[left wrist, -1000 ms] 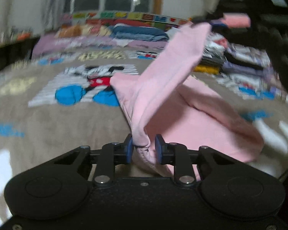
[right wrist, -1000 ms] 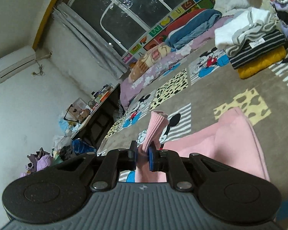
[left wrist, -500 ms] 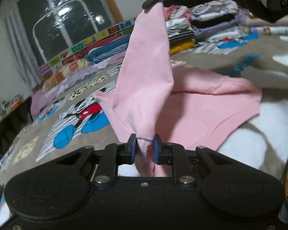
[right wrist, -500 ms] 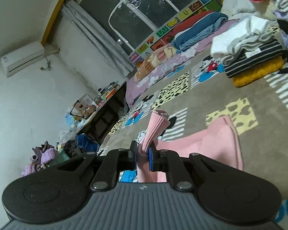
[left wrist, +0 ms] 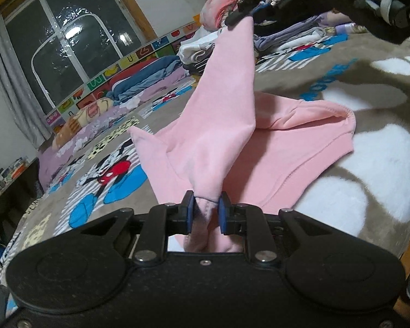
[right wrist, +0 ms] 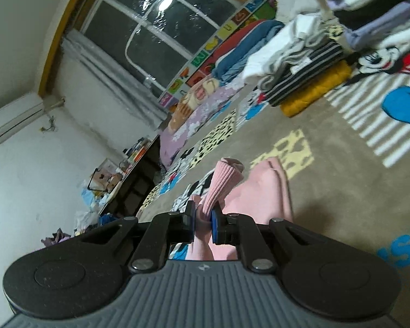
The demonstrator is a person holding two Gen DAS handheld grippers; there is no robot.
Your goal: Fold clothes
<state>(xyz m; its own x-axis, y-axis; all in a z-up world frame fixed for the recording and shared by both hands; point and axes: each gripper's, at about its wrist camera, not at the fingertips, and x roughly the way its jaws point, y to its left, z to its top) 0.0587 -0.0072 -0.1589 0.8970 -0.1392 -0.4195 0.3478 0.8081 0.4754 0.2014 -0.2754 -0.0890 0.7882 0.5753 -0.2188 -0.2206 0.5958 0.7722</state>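
Sleeve point(left wrist: 227, 104) taut, cuff point(right wrist: 224, 183) up-right — pinched endwise.

In the left wrist view the right gripper point(left wrist: 242, 17) is cut by the top edge, so its jaws cannot be made out; the garment point(left wrist: 218, 125) hides the blanket point(left wrist: 369, 87) beneath it. In the right wrist view the clothes stack point(right wrist: 309, 68) is blurred and cut at the right; clutter on the desk point(right wrist: 134, 169) is too small to tell.
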